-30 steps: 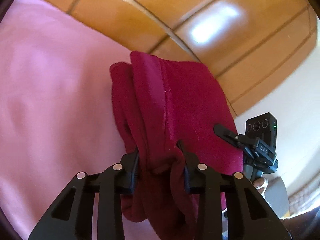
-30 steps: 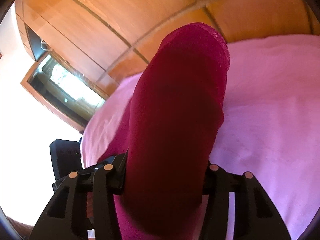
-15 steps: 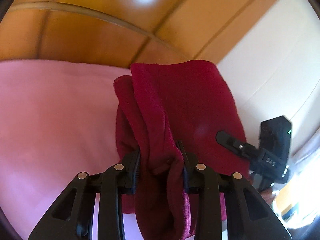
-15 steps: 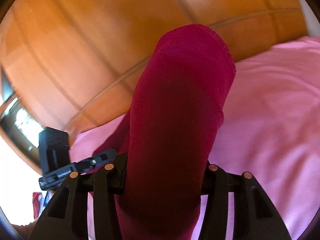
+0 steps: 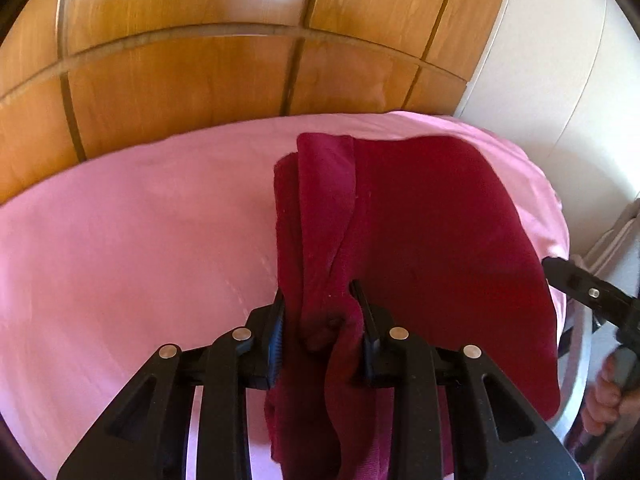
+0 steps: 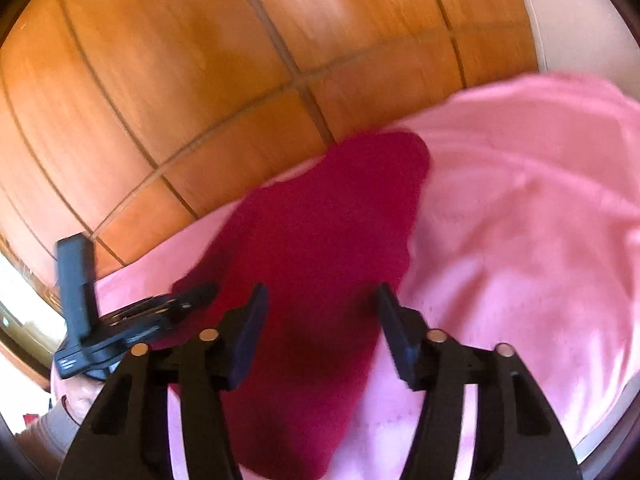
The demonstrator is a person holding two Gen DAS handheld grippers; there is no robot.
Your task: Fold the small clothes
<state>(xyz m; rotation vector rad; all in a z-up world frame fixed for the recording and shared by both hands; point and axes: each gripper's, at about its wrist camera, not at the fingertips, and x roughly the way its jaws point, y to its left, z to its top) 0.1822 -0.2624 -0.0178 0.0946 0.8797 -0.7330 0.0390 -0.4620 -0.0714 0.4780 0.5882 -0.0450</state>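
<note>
A dark red garment [image 5: 420, 232] hangs bunched over the pink sheet [image 5: 140, 240]. My left gripper [image 5: 320, 312] is shut on a gathered fold of it. In the right wrist view the same garment [image 6: 320, 248] lies between and below my right gripper [image 6: 320, 312], whose jaws stand wide apart with nothing gripped. The left gripper's body [image 6: 80, 304] shows at the left of that view, and the right gripper's finger [image 5: 588, 292] shows at the right edge of the left wrist view.
A wooden panelled wall [image 5: 200, 60] stands behind the pink sheet, with a white wall [image 5: 560, 60] to the right. The person's hand [image 5: 608, 396] shows at the lower right. The right wrist view is motion-blurred.
My right gripper has opened and let go of the garment, which has dropped lower toward the sheet. Both cameras have tilted down. My left gripper stays shut on the garment.
</note>
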